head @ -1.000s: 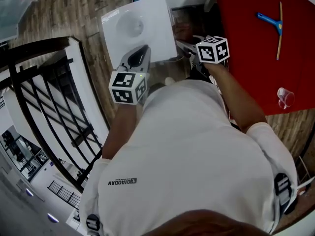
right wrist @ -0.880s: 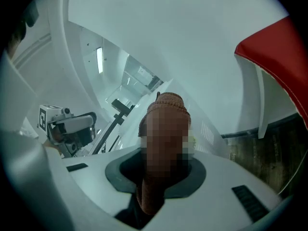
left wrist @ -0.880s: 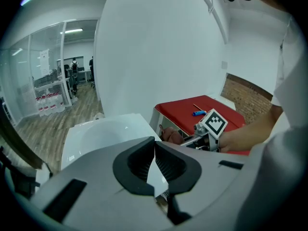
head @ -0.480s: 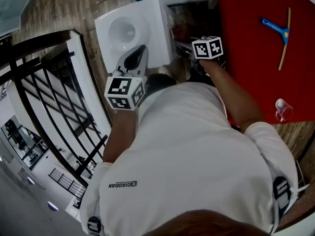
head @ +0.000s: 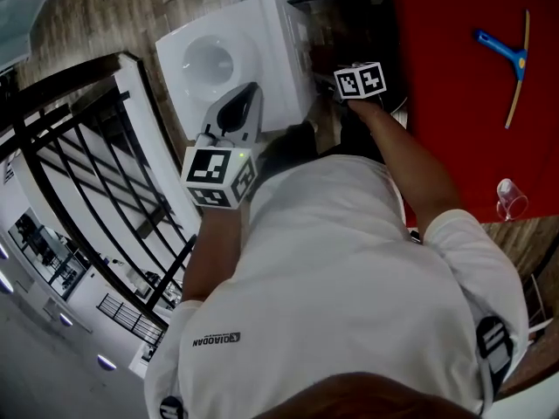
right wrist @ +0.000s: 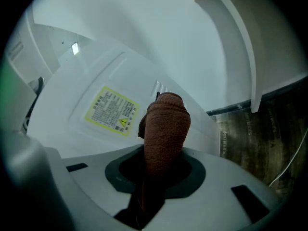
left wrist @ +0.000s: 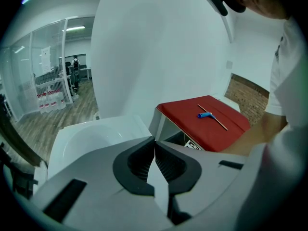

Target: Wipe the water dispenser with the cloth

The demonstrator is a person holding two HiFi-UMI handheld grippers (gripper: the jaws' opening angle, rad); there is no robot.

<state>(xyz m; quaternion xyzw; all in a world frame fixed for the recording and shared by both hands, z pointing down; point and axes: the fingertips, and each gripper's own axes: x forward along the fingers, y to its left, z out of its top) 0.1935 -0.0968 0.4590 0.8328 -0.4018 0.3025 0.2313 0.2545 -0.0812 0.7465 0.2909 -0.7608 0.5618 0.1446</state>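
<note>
At eleven o'clock in the head view stands the white water dispenser (head: 262, 37), seen from above, its top recessed in a round bowl. The left gripper (head: 247, 94) hovers over the top's near edge, pointing toward twelve o'clock; in the left gripper view its jaws are pressed together with nothing between them.

Round the dispenser's side, at one o'clock of the person's torso, the right gripper (right wrist: 159, 158) is clamped on a folded brown cloth (right wrist: 164, 121). The cloth sticks out past the jaws, and its rounded tip lies against the dispenser's white side panel (contact looks likely, though the exact touch is hard to judge). A yellow label (right wrist: 114, 110) sits on that panel at ten o'clock from the cloth.

A red table (head: 454, 94) fills the two o'clock part of the head view, with a blue tool (head: 508, 52) lying on it and a clear plastic cup (head: 510, 198) near its lower edge. A black railing (head: 96, 190) runs at nine o'clock.
</note>
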